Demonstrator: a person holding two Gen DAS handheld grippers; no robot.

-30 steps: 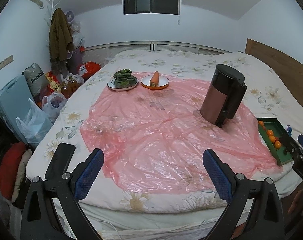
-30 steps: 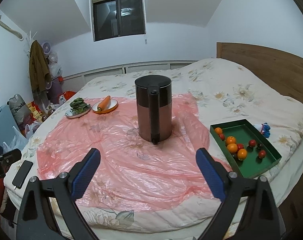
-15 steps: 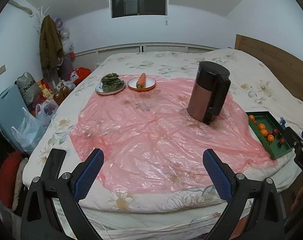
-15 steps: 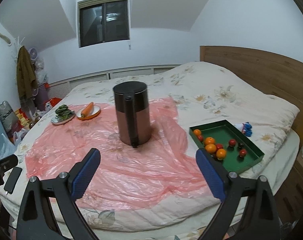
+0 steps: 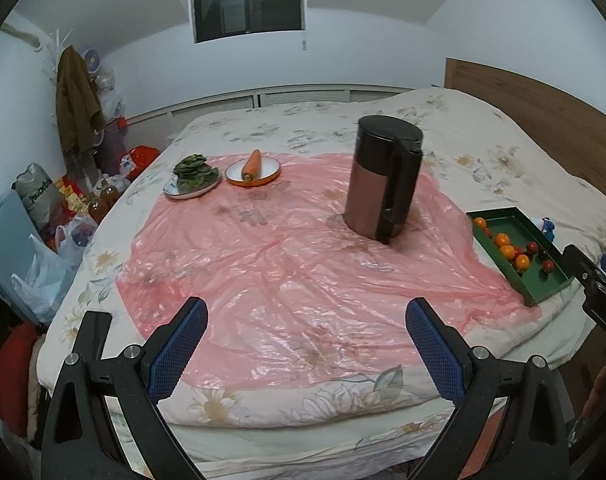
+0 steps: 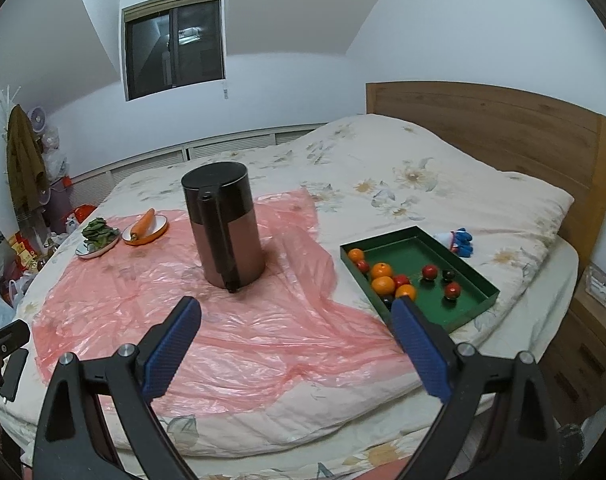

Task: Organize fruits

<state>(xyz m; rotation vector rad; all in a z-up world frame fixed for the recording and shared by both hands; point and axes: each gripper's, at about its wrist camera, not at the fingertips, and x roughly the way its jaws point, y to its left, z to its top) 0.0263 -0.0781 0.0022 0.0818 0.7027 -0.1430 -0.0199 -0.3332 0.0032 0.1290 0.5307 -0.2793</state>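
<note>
Both grippers have swung rightward over the last second while nothing on the bed [image 6: 423,184] has moved: the green tray [image 6: 459,276] sat near the right edge of each view then and now lies closer to the middle, clearest in the right wrist view. Left gripper [image 5: 306,330] and right gripper [image 6: 297,326] have their jaws spread wide and hold nothing.

Fruits all lie inside the tray, which rests right of the dark kettle [image 6: 225,228], half on the pink plastic sheet [image 6: 231,332]. Oranges [image 6: 383,285] cluster toward the tray's near-left side with small red fruits [image 6: 429,271] and a couple of dark ones scattered among them; the tray's far end is bare. A small blue-and-white toy [image 6: 457,240] sits just beyond the tray.

Left of the kettle, well apart from the tray, stand a plate of leafy greens [image 5: 193,171] and an orange-rimmed plate with a carrot [image 5: 252,165].

My reading: the turn brings the fruit into working range, likely for the right gripper. Whether the mixed heap awaits sorting or is already its final place cannot be settled from this
</note>
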